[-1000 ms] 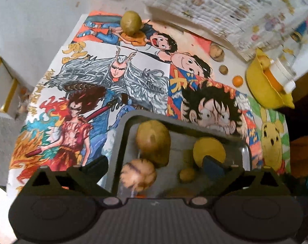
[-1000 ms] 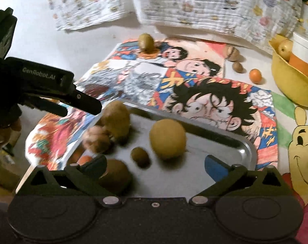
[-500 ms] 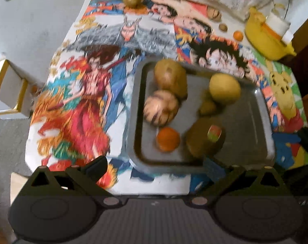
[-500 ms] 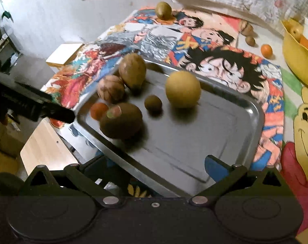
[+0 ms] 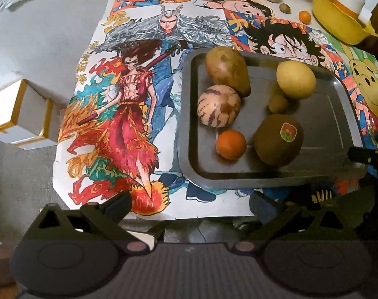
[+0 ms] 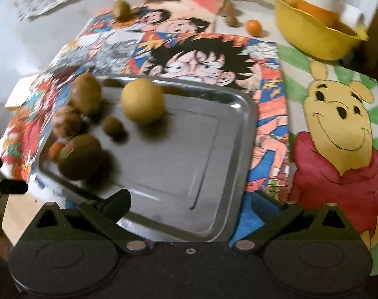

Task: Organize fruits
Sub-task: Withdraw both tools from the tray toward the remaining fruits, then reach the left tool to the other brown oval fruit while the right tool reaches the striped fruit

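- Steel tray (image 5: 338,114) lies on cartoon posters (image 5: 129,114) and holds six fruits: kiwi (image 5: 278,143), small orange (image 5: 230,144), striped melon (image 5: 218,105), brown pear (image 5: 227,69), yellow fruit (image 5: 295,79), small brown fruit (image 5: 278,103).
- Left gripper (image 5: 190,205) hovers near the tray's front edge, jaws apart, empty.
- Right gripper (image 6: 190,205) hovers over the tray's near corner, jaws apart, empty.
- Yellow bowl (image 6: 311,37) sits beyond, loose fruit nearby.

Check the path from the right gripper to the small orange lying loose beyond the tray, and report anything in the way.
The tray lies between the open right gripper and the small orange; its right half is bare, so nothing tall blocks a reach over it.
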Demonstrator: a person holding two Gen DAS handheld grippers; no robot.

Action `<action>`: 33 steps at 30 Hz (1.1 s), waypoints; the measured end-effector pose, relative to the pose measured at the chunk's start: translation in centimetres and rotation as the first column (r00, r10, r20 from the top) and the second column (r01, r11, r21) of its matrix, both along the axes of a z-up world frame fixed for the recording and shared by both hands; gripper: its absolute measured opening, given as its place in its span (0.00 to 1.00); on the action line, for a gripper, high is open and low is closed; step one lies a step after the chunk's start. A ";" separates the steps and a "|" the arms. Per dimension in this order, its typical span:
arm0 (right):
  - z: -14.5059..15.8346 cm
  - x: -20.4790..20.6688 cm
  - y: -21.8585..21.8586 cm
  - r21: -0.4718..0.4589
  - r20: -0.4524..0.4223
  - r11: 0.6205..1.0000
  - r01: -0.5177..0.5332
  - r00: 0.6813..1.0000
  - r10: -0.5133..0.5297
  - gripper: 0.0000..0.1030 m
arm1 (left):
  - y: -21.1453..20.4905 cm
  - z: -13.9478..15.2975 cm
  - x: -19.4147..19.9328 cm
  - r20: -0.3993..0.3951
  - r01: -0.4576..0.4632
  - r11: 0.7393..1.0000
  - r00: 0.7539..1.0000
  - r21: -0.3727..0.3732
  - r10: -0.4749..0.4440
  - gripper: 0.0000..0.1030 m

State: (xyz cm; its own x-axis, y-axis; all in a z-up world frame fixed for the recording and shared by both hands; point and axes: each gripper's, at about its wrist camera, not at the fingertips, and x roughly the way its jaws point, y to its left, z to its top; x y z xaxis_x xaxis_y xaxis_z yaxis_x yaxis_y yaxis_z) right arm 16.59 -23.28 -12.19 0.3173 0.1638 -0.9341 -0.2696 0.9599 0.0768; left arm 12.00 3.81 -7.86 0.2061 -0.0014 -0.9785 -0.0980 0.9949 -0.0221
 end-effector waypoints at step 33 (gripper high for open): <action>3.4 5.7 3.5 0.097 0.329 0.994 0.053 0.941 -0.082 0.99 | 5.9 3.4 11.4 0.220 -0.128 0.983 0.963 -0.132 0.155 0.99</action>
